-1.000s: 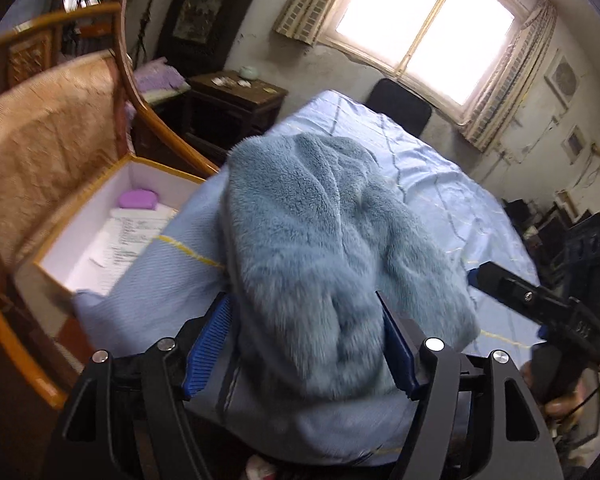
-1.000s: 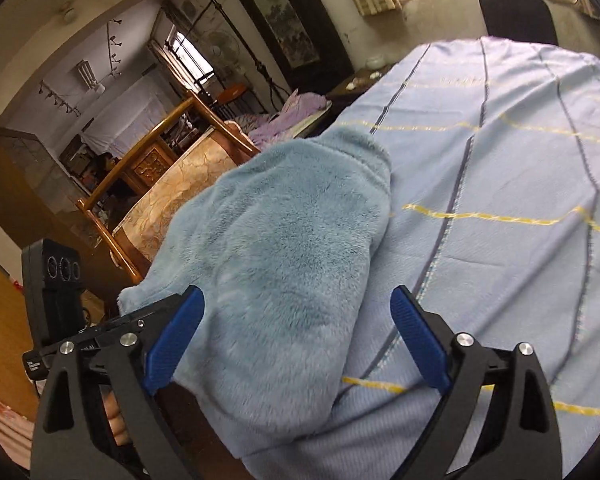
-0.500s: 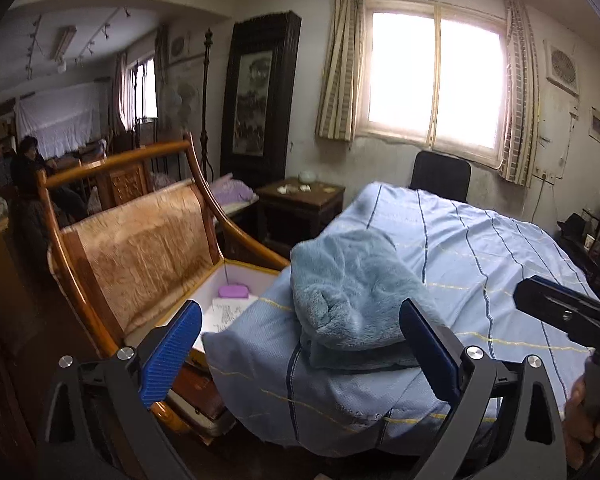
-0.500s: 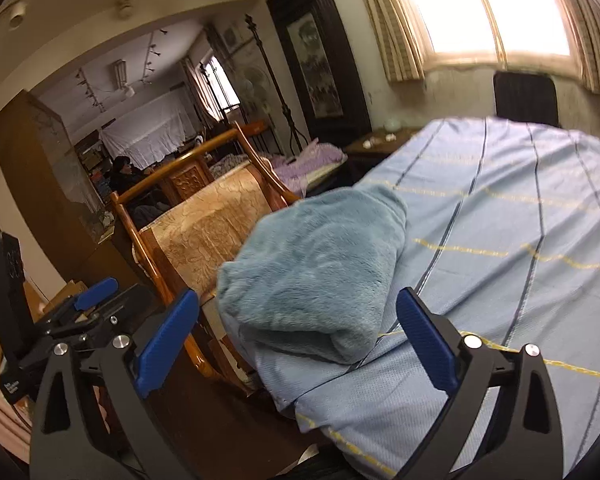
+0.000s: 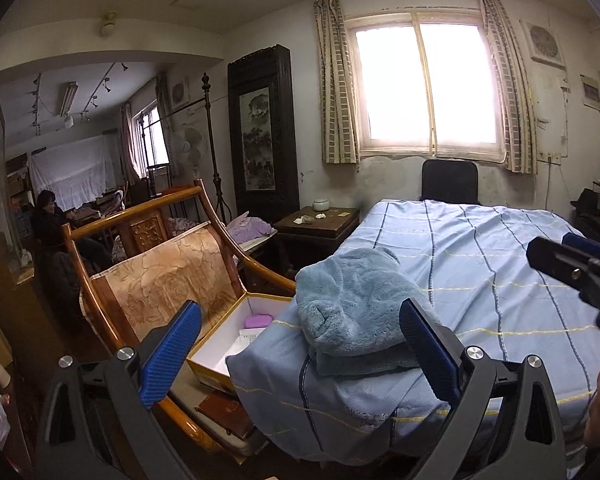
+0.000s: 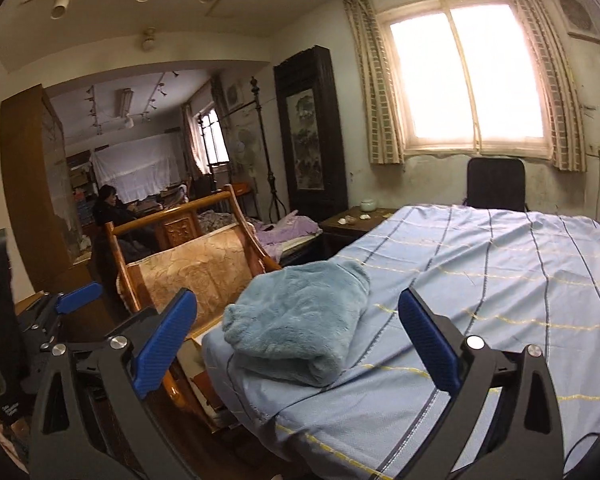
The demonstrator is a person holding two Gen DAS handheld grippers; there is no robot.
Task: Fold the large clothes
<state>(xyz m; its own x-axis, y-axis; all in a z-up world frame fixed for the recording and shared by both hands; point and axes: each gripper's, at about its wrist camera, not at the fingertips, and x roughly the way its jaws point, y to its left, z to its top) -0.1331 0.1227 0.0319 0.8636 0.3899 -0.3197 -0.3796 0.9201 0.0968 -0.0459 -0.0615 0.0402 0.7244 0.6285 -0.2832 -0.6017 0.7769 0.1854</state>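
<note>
And here's the fleece garment, pale blue and plush, sitting as a compact folded bundle on the near left corner of the bed, right at the edge where the striped blue bedspread drops away. From the right wrist view the same bundle shows a rounded folded edge facing us and layers stacked on top of one another, no sleeve or hem trailing loose that I can make out. The left claw is wide apart, blue pads spread with nothing between them, hanging in the air short of the bed corner. The right claw is just as wide, empty too, and clear of the cloth. So neither one has a hold on anything. By the look of it, the folding of this piece is done, or as near as makes no difference: the shape is tidy, it rests on its own, and both claws are off it. What might be left is small, perhaps a squaring-up of that lumpy top layer, or shifting the bundle further in from the edge, since it sits close to the drop beside the wooden chair and the open white box. No other clothing waits on the bedspread in either view.
</note>
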